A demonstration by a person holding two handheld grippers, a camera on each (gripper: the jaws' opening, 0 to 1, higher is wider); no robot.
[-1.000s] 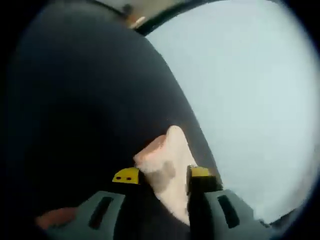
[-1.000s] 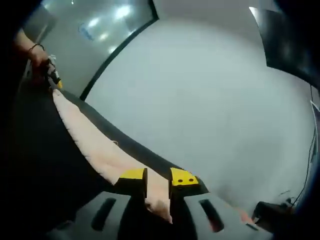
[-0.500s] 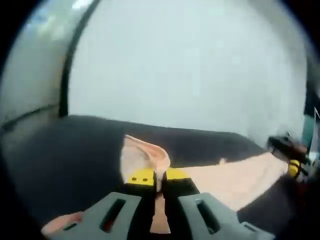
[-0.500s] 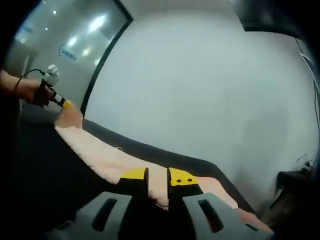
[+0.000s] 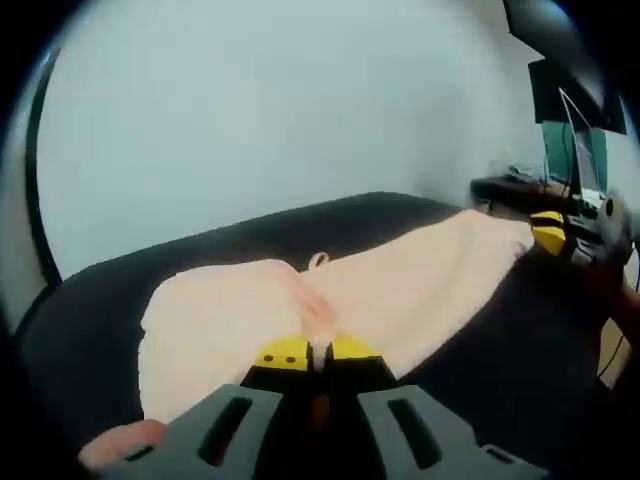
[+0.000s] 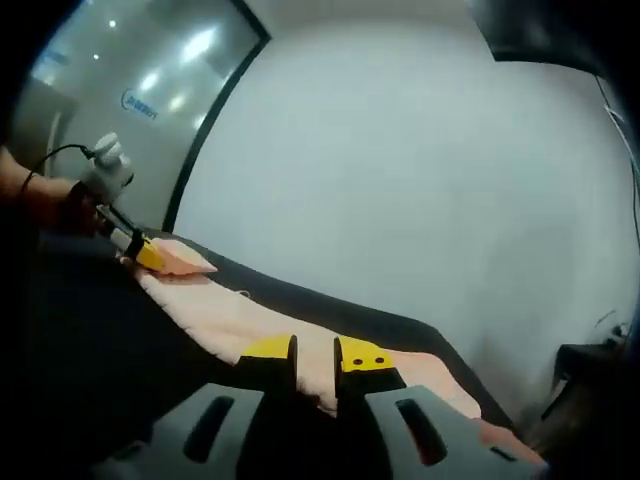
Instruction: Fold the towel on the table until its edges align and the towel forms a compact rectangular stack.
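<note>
The towel [image 5: 400, 285] is stretched low across the dark counter [image 5: 100, 310], one edge pinched by the clenched left claw [image 5: 310, 355], another gripped by the right claw [image 6: 315, 358].

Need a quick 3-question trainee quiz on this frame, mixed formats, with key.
1. True or false: the left gripper is shut on the towel.
2. Multiple choice: the table under the towel is A) white, B) dark, C) bare wood.
3. Fill in: in the left gripper view, the right gripper holds the towel's far ____.

Key:
1. True. In the left gripper view the yellow tips meet with pink cloth pinched between them.
2. B. The pink towel lies stretched over a dark surface, with a pale wall behind.
3. End. The right gripper view also shows its jaws nearly closed on cloth.
</note>
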